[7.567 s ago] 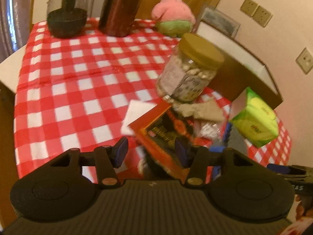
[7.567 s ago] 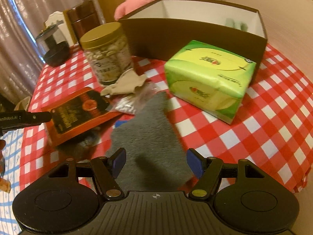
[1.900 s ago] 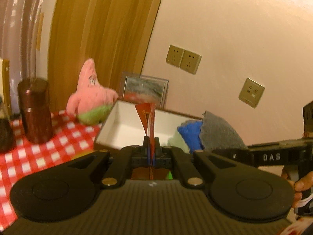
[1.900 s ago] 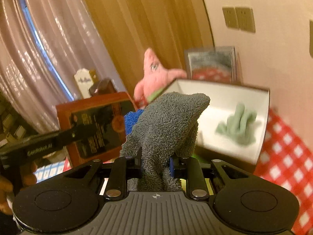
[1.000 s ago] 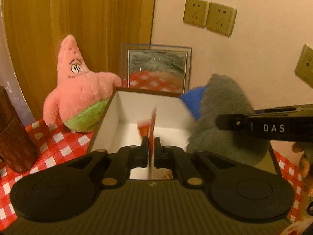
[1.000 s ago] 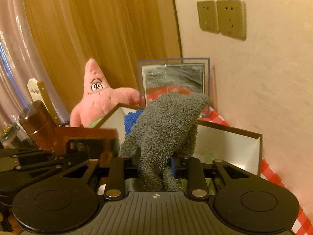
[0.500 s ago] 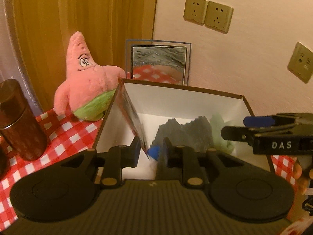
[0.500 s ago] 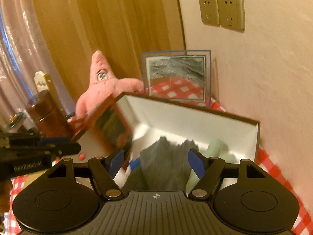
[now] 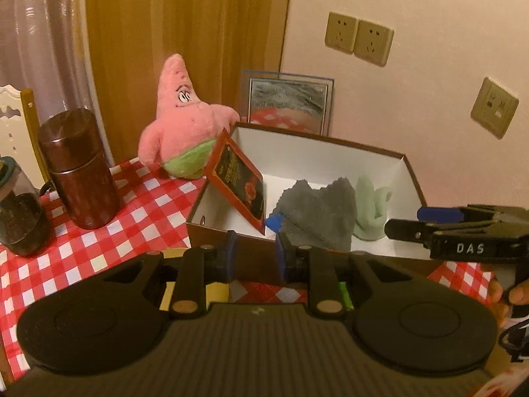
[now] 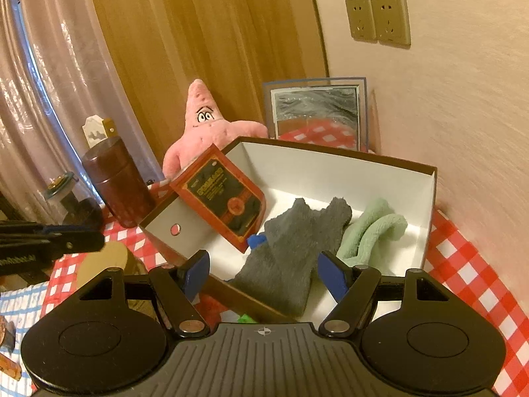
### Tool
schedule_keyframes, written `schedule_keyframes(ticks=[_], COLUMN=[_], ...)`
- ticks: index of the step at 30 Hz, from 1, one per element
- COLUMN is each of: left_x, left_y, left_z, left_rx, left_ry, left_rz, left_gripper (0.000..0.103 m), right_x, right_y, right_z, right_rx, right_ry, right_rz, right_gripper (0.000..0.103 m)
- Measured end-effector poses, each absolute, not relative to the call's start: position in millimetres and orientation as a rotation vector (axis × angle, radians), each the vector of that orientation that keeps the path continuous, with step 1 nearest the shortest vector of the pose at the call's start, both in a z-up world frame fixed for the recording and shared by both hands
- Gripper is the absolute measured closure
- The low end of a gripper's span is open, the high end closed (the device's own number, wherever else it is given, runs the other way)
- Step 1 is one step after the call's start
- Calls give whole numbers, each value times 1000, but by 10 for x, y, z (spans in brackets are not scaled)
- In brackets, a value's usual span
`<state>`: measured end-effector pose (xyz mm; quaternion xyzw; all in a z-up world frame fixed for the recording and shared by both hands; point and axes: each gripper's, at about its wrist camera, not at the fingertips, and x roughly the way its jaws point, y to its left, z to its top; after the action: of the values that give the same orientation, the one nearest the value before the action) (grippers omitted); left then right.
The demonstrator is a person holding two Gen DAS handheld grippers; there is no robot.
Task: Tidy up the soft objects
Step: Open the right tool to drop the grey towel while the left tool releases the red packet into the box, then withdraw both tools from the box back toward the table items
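Note:
A brown box (image 9: pixel 330 140) with a white inside stands by the wall. In it lie a grey towel (image 9: pixel 317 211) with a blue bit (image 9: pixel 274 221) at its edge, a pale green cloth (image 9: pixel 372 211) and a red snack packet (image 9: pixel 238 182) leaning on the left wall. My left gripper (image 9: pixel 255 253) hovers open before the box's front wall, with nothing between its fingers. In the right wrist view the towel (image 10: pixel 291 248), green cloth (image 10: pixel 373 231) and packet (image 10: pixel 224 198) show again. My right gripper (image 10: pixel 264 273) stands wide open above the box's near rim (image 10: pixel 334 150), holding nothing.
A pink starfish plush (image 9: pixel 185 132) sits left of the box, a framed picture (image 9: pixel 287 102) leans on the wall behind it. A brown canister (image 9: pixel 79 172) and a glass jar (image 9: pixel 16 215) stand on the checked cloth at left. A tan jar lid (image 10: pixel 105 261) lies near the box.
Both grippers opened and let go: the red packet and the grey towel now rest in the box. Both grippers have drawn back from the box.

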<state>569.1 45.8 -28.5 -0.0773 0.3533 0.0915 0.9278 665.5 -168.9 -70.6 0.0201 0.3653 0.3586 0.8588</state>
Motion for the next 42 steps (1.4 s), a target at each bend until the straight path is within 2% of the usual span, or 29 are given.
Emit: schedule_keyframes(ticks=[9, 24, 35, 37, 39, 42], left_x=[5782, 6777, 7189, 7204, 7205, 7181], left_y=[617, 1167, 1285, 1282, 1255, 1196], left_z=[-221, -835, -1057, -1069, -1051, -986], left_rx=[-169, -201, -182, -177, -160, -155], left_ry=[681, 730, 785, 779, 765, 737], left_rz=[207, 243, 290, 283, 269, 222], left_gripper=[81, 82, 82, 87, 97, 100], right_x=[6623, 7387, 7569, 7575, 7583, 7584], right_y=[-1598, -1662, -1747, -1783, -1811, -1860], right_z=[-673, -911, -1007, -1034, -1046, -1054], right_rx=[-2, 43, 63, 66, 69, 68], right_ry=[729, 751, 765, 772, 774, 770], right_rz=[757, 634, 611, 602, 598, 590], right_gripper=[31, 31, 31, 31, 31, 31])
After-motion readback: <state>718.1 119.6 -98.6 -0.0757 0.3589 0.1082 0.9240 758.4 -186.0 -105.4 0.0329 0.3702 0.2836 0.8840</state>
